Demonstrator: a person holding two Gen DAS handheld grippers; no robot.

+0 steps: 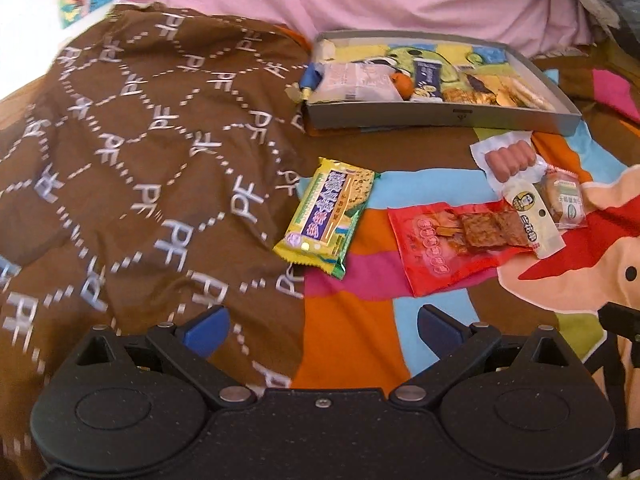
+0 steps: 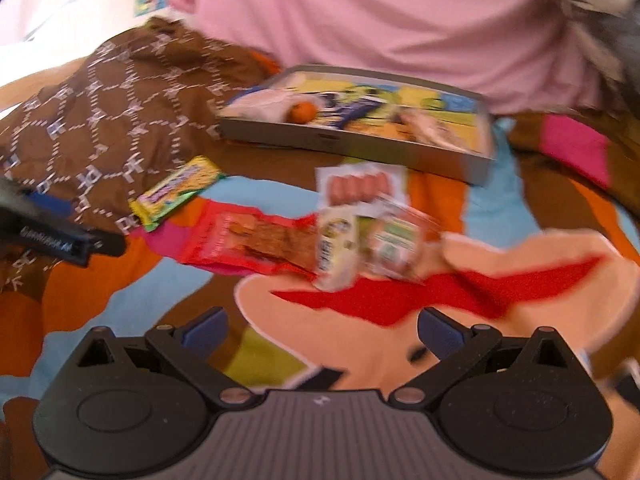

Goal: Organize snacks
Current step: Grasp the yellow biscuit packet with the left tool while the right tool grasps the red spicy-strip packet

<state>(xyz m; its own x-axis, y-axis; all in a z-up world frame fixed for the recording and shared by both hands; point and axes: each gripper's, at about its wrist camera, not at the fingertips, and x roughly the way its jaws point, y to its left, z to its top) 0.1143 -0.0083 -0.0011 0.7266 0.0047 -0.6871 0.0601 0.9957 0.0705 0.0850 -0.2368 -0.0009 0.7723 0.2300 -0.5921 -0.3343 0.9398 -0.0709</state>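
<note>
Both grippers, left gripper (image 1: 322, 330) and right gripper (image 2: 322, 330), hover spread apart and empty above the bedsheet (image 1: 360, 320), near loose snack packets before the grey tray (image 1: 440, 118).

A shallow grey tray (image 1: 440, 117) sits ahead of me, already holding several snacks – a pale packet, a small orange fruit (image 1: 401, 83), a blue bar, golden wrappers. Nearer on the bedspread lies a yellow-green biscuit packet (image 1: 326, 216), flat and slanted. To its right, a red packet of brown strips (image 1: 452, 246), overlapped by a sausage pack (image 1: 510, 160), a cream tube (image 1: 530, 216) and a clear-wrapped cake (image 1: 564, 200) (all touching).
</note>
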